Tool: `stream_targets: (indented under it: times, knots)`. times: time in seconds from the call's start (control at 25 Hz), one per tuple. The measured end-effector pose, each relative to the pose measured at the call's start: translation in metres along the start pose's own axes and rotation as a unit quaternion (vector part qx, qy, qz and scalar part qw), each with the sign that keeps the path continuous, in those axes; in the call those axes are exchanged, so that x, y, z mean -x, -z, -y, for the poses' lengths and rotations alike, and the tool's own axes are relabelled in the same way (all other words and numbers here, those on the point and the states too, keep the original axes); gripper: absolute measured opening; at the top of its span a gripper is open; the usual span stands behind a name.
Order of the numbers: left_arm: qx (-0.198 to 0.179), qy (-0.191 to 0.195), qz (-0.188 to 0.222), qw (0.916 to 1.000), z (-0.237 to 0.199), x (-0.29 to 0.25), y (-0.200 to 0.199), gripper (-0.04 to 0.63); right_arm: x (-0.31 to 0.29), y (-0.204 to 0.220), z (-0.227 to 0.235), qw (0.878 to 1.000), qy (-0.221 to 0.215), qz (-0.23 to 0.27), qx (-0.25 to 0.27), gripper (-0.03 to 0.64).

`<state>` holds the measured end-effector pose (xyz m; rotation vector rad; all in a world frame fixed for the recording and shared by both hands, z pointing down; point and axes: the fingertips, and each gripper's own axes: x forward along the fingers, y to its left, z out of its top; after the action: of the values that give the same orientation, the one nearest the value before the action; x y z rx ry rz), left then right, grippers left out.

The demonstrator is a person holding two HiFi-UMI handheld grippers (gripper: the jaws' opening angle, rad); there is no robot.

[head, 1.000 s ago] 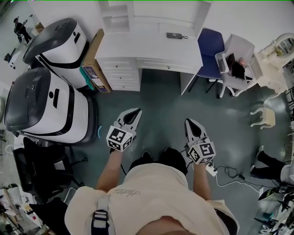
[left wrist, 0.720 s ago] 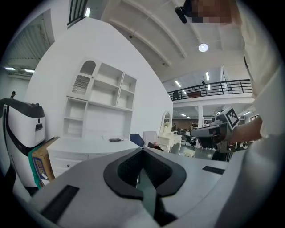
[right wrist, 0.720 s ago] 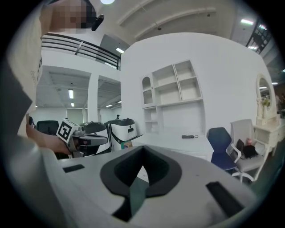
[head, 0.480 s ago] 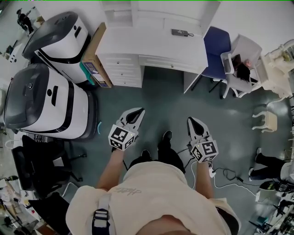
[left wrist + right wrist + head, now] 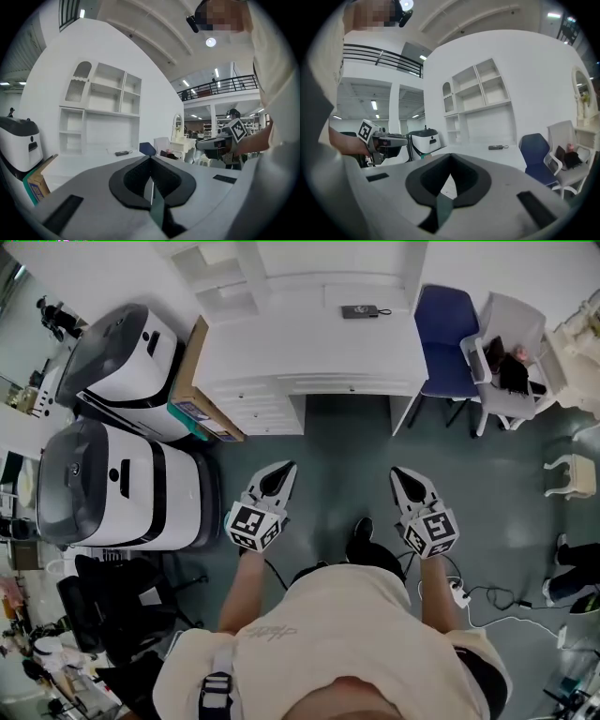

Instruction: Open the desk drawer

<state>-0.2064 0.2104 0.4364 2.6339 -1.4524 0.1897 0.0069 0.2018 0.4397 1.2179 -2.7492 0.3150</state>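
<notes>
The white desk [image 5: 309, 343] stands against the far wall, with a stack of small drawers [image 5: 265, 407] under its left side and a flat drawer [image 5: 352, 385] under the top; all look closed. My left gripper [image 5: 283, 469] and right gripper [image 5: 406, 473] hang over the grey floor, well short of the desk, and both point toward it. Both are shut with nothing between the jaws. The left gripper view has its shut jaws [image 5: 150, 157] in front of the desk top [image 5: 89, 161]. The right gripper view has its shut jaws [image 5: 450, 156] below the desk [image 5: 483, 151].
Two large white-and-black machines [image 5: 117, 348] [image 5: 117, 486] stand at the left, with a cardboard box [image 5: 199, 381] leaning against the desk's side. A dark device [image 5: 359, 311] lies on the desk. A blue chair [image 5: 448, 334] and white chair [image 5: 511, 348] stand at the right. Cables and a power strip [image 5: 459, 594] lie on the floor.
The view has swung so the desk sits more squarely ahead. Both grippers stayed shut in front of the person's body and moved slightly right.
</notes>
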Motion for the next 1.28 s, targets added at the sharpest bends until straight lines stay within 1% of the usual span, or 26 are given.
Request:
stream_targets:
  times: [0.16,0.36,0.56,0.72,0.84,1.04,1.16,1.28]
  knots:
    - [-0.001,-0.005,-0.003,1.0,0.004,-0.034,-0.006,0.003,-0.012,-0.003,0.031,1.0,-0.013,0.0,0.006,-0.002]
    - [-0.003,-0.008,-0.013,0.9999,0.011,-0.068,-0.003,0.003,-0.021,-0.001,0.062,1.0,-0.025,-0.002,0.018,-0.002]
    - [-0.004,-0.009,-0.018,0.9998,0.015,-0.096,-0.002,0.003,-0.032,0.009,0.094,1.0,-0.026,-0.003,0.007,-0.002]
    - [-0.009,-0.013,-0.027,0.9995,0.015,-0.103,-0.004,0.003,-0.035,0.011,0.103,0.999,-0.035,-0.004,-0.002,-0.002]
    - [0.001,-0.015,-0.035,0.9993,0.008,-0.112,-0.001,0.003,-0.041,0.012,0.114,0.999,-0.034,-0.003,-0.014,-0.002]
    - [0.016,-0.003,-0.042,0.999,0.001,-0.129,0.008,0.003,-0.05,0.02,0.121,0.999,-0.033,-0.01,-0.026,-0.002]
    - [0.021,0.007,-0.044,0.9988,-0.009,-0.148,0.013,0.003,-0.058,0.021,0.124,0.999,-0.026,-0.024,-0.014,-0.002]
    - [0.017,0.017,-0.036,0.9991,-0.023,-0.17,0.005,0.003,-0.064,0.009,0.134,1.0,-0.006,-0.027,0.01,-0.002]
